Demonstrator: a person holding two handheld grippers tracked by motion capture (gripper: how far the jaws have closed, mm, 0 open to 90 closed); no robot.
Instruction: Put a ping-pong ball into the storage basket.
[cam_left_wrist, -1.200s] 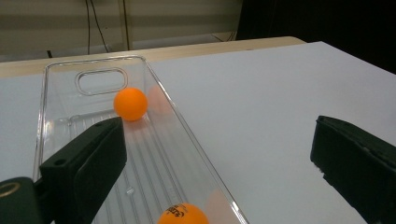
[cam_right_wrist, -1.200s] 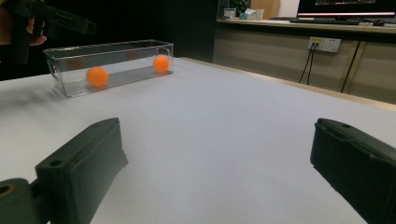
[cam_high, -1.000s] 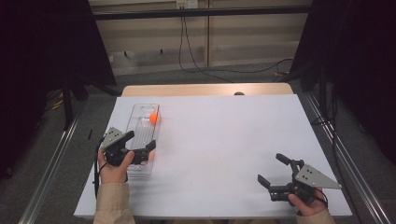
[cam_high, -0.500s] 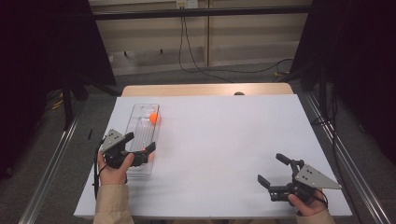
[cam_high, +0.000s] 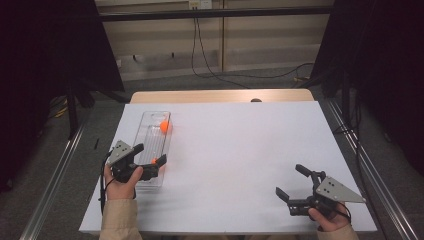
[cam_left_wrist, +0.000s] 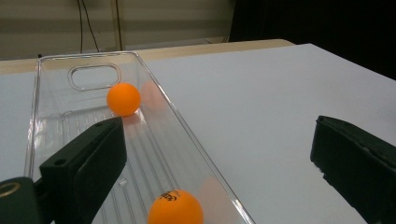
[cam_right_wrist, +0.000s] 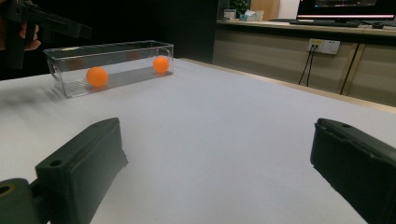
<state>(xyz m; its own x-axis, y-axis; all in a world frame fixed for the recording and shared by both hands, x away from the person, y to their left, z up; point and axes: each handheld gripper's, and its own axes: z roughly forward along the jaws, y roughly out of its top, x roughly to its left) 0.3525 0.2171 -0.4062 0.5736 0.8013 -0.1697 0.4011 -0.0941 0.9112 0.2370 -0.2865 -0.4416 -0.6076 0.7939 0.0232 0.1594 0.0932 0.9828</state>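
Note:
A clear plastic tray (cam_high: 150, 131) lies lengthwise at the table's left. One orange ball (cam_high: 164, 126) rests near its far end and a second orange ball (cam_high: 154, 161) near its near end. My left gripper (cam_high: 150, 154) hovers open over that near end and holds nothing. In the left gripper view, the near ball (cam_left_wrist: 175, 207) lies low between the jaws; one jaw is above the tray (cam_left_wrist: 196, 144), the other above the white table, and the far ball (cam_left_wrist: 123, 99) sits by the handle slot. My right gripper (cam_high: 290, 180) stands open and empty at the front right.
The table top is white (cam_high: 240, 150), with a wooden strip (cam_high: 220, 96) along its far edge. In the right gripper view, the tray (cam_right_wrist: 109, 51) with both balls (cam_right_wrist: 97, 77) stands far off to the left, under the left gripper (cam_right_wrist: 42, 21). Metal rails run beside the table.
My left gripper has drawn back a little toward the tray's near end. A second orange ball now shows in the tray by its jaws. The right gripper has not moved.

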